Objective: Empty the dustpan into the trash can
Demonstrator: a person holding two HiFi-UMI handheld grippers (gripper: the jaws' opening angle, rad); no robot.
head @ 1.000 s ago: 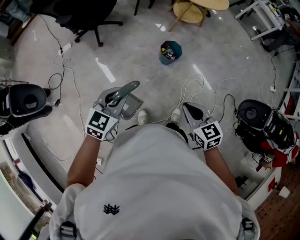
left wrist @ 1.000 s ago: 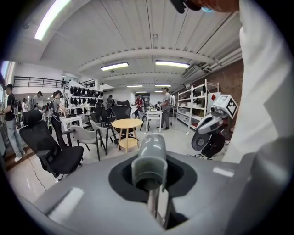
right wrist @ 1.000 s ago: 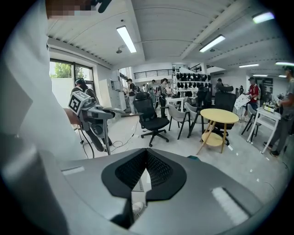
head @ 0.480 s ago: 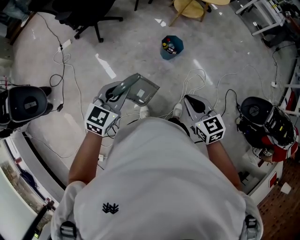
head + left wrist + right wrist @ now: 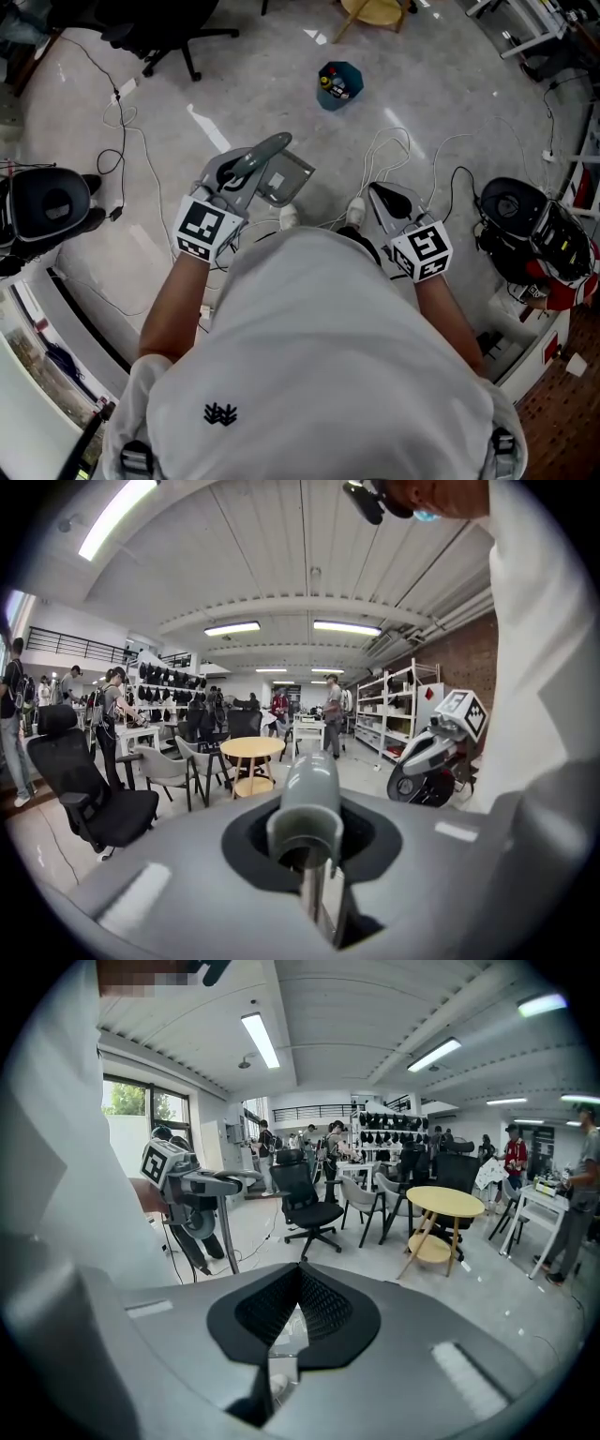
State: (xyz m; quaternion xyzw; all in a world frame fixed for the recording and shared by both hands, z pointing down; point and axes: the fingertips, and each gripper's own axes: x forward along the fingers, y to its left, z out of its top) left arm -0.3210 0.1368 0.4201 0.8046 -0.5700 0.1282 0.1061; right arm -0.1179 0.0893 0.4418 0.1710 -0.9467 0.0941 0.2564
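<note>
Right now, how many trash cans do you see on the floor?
1: a small blue trash can on the floor straight ahead, beyond the dustpan held in the left gripper. Others may sit outside the view.

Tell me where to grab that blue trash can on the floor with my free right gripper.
Take the trash can by its rim, coming straight down with the right gripper, one jaw inside the wall and one outside. It stands upright with its mouth open upward, so the rim is probably the easiest edge to pinch; choose a stretch clear of the items inside.
</note>
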